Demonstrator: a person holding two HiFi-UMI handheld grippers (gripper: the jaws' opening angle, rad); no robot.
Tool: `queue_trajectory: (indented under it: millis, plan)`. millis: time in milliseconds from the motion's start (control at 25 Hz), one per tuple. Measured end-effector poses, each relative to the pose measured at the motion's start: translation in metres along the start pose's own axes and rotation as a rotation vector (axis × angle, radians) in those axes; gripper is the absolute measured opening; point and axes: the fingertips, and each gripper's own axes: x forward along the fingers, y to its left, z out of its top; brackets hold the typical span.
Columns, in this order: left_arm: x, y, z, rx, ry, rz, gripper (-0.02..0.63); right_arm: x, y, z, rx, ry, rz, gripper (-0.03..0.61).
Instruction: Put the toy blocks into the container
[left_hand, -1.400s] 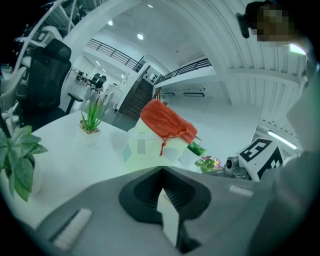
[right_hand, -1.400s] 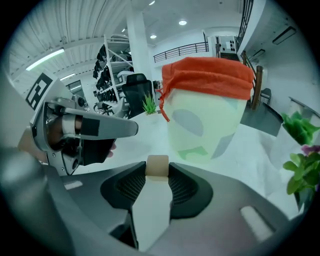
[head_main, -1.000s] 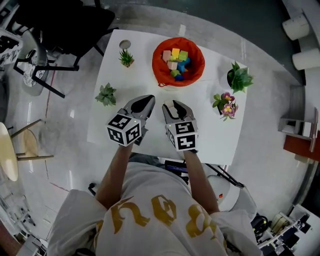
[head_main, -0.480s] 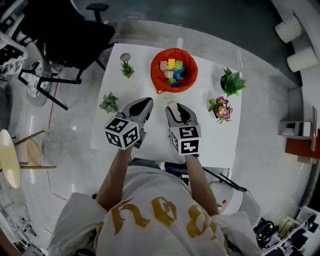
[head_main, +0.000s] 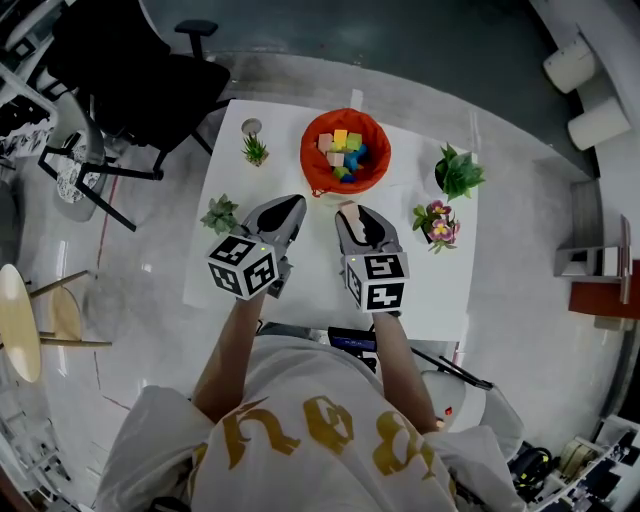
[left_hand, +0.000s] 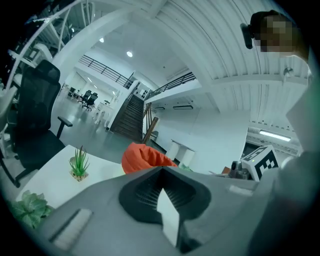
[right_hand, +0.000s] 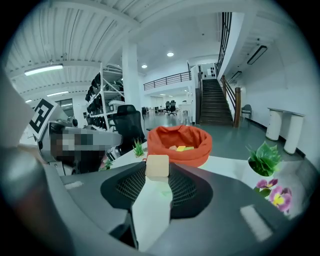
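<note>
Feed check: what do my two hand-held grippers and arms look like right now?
The left hand-held gripper and right hand-held gripper have grey, curved, tapering jaws with ribbed black pads. Each carries a white cube of black square markers. The person wears a white short-sleeved shirt with gold print.

A bare strip of white bench (head_main: 318, 200) lay open between the orange container (head_main: 312, 165) and the left gripper (head_main: 287, 206) and right gripper (head_main: 348, 210). The container's mouth faced up, part-filled with blocks (head_main: 342, 150). On the left, a spiky plant (head_main: 255, 150) and a leafy plant (head_main: 220, 214) bordered that strip. On the right stood a green potted plant (head_main: 458, 172) and a flowering plant (head_main: 433, 222). The bench's near right corner was bare.
</note>
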Motion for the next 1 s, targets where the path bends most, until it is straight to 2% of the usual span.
queue_trajectory:
  millis: [400, 680, 1000]
  plan:
    - [0.008, 0.004, 0.02, 0.002, -0.025, -0.013, 0.0, 0.001, -0.021, 0.032, 0.019, -0.062, -0.029, 0.172]
    - [0.024, 0.01, 0.033, -0.018, -0.042, -0.029, 0.0, 0.006, -0.03, 0.061, -0.05, -0.106, -0.066, 0.172]
    - [0.043, 0.021, 0.036, -0.025, -0.035, -0.032, 0.0, 0.03, -0.046, 0.069, -0.05, -0.089, -0.074, 0.173]
